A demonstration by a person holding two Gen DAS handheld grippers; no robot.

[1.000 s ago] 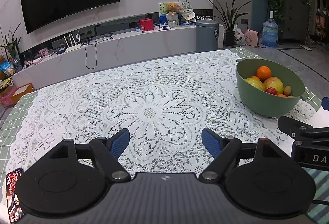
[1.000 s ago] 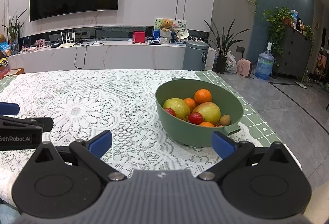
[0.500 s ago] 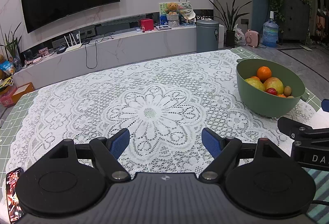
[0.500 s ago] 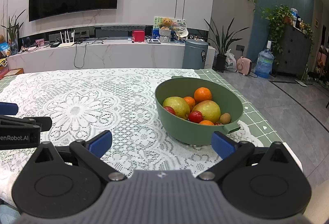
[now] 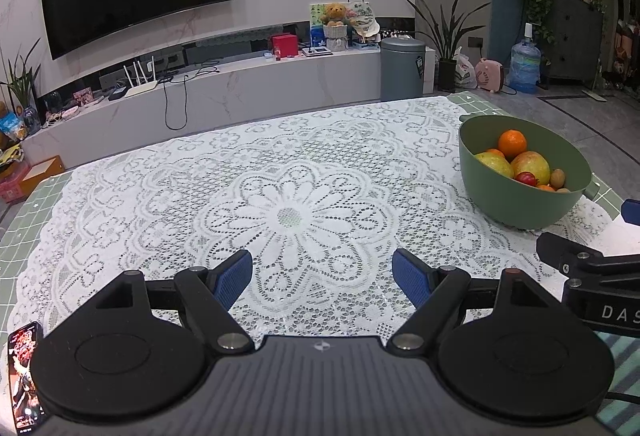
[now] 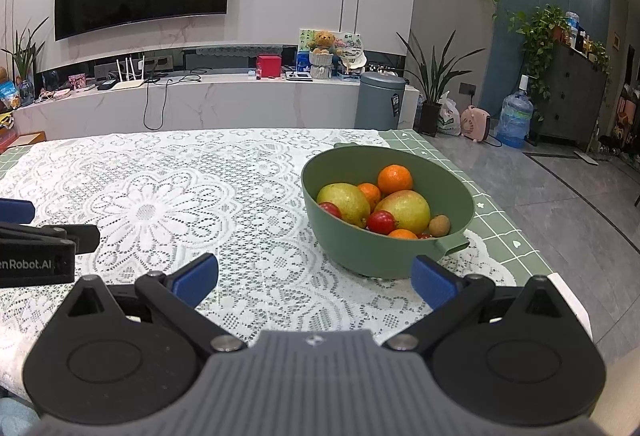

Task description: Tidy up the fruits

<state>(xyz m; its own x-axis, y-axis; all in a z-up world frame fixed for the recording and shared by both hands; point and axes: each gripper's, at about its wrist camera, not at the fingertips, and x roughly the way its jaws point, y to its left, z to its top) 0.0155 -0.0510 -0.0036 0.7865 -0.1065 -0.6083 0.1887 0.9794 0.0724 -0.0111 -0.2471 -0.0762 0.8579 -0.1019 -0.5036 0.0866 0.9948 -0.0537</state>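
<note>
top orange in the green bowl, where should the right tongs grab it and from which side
Grip the top orange across its round middle, coming from above: it sits highest on the pile, clear of the green bowl wall. The right tongs are open and empty.

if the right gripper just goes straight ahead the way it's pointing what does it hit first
Most likely the green bowl of fruit: the open right gripper points at its near wall, with only lace tablecloth between. Depth is hard to judge.

Table [image 6: 500, 232], white lace cloth [image 6: 200, 188], green fruit bowl [image 6: 360, 248], phone [image 5: 24, 372]

2 low wrist views, shared bowl [image 5: 520, 204]
</note>
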